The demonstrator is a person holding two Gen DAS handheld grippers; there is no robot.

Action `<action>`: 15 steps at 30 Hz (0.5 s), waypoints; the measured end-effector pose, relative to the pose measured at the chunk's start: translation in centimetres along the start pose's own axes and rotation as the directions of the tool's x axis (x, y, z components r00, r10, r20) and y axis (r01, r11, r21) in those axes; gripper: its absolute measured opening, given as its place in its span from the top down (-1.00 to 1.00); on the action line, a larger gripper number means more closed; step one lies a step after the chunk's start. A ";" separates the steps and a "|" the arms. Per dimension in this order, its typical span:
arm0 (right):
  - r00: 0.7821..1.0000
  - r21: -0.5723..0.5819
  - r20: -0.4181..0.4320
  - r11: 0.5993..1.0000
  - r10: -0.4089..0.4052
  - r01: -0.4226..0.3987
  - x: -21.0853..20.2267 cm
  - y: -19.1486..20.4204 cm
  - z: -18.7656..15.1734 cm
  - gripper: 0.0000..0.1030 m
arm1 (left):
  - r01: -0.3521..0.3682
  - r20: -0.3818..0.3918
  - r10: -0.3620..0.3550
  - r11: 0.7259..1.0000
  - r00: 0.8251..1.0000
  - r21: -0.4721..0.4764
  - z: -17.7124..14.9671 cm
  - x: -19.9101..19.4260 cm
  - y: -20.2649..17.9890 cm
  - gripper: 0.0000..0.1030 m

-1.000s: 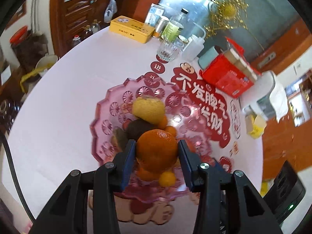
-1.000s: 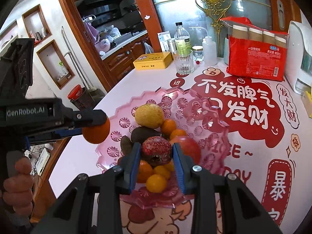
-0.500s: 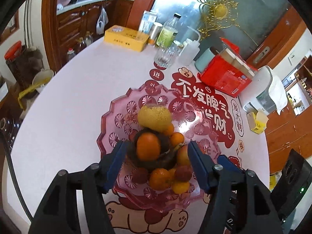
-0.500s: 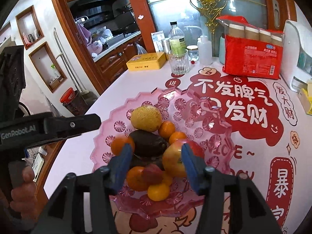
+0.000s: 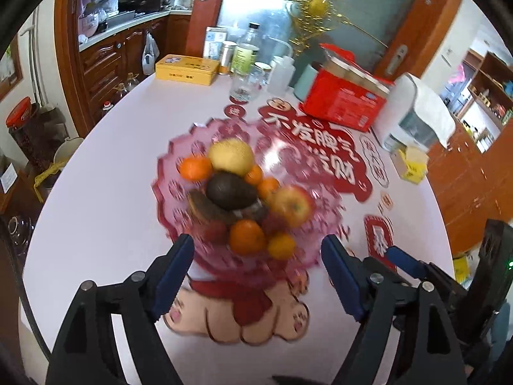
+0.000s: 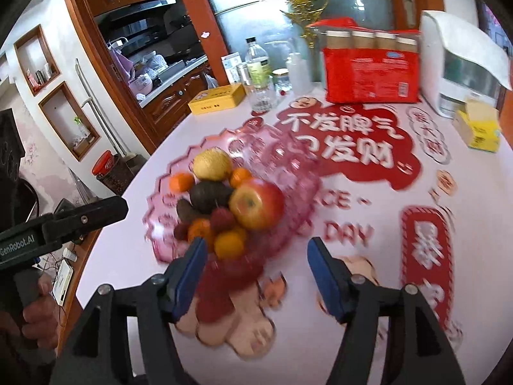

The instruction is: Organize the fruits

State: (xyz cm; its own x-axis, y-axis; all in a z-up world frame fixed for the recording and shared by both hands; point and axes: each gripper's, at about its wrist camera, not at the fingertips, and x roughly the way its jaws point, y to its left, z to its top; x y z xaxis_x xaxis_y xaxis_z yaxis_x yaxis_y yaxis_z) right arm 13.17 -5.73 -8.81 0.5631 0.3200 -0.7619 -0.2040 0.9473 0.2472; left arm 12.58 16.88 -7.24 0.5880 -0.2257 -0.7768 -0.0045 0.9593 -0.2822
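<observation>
The pink fruit plate (image 5: 166, 173) is sitting near the middle of the round white table (image 5: 105, 147), closer to the near edge than the far one, and the fruit is piling up on the plate's left half. Going left to right across the pile: a small orange (image 5: 195, 168) is sitting at the left rim, a yellow pear (image 5: 231, 156) is sitting behind a dark avocado (image 5: 231, 191), and a red and yellow apple (image 5: 293, 205) is sitting on the right. The avocado's long side is lying across the plate, left to right, with its fat end seeming to be on the left. The left gripper (image 5: 256, 279) is hanging over the near rim with its jaws spread wide and nothing between them. The right gripper (image 6: 255, 272) is doing the same; both have just been opening. To do this well, both should be lifting clear gently so no fruit is rolling off.
</observation>
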 end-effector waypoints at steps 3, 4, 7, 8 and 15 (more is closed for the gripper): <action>1.000 0.012 -0.011 1.000 -0.016 0.016 -2.8 -1.5 -2.4 -0.36 | 0.025 -0.015 -0.025 1.000 1.000 0.015 -2.7 -0.8 -2.3 -0.62; 0.999 0.019 -0.026 0.999 -0.028 0.029 -3.9 -2.3 -3.5 -0.39 | 0.041 -0.018 -0.041 0.999 0.999 0.016 -3.7 -1.1 -3.3 -0.63; 0.996 0.032 -0.057 0.997 -0.063 0.065 -6.5 -4.1 -6.2 -0.50 | 0.068 -0.016 -0.068 0.997 0.998 0.022 -6.3 -1.9 -5.8 -0.69; 0.995 0.039 -0.067 0.997 -0.068 0.071 -7.3 -4.8 -7.2 -0.52 | 0.065 -0.016 -0.064 0.998 0.998 0.026 -7.2 -2.2 -6.5 -0.69; 0.985 0.101 -0.151 0.990 -0.084 0.100 -11.7 -8.1 -11.5 -0.73 | -0.012 -0.020 0.013 0.999 1.000 0.036 -12.1 -4.5 -10.1 -0.69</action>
State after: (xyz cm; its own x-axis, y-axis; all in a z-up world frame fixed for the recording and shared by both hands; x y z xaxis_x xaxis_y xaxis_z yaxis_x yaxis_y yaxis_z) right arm -0.95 -17.36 -8.84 0.4510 0.2334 -0.8615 -0.0649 0.9712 0.2292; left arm 0.22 6.15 -7.66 0.5716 -0.2166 -0.7914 0.0177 0.9676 -0.2520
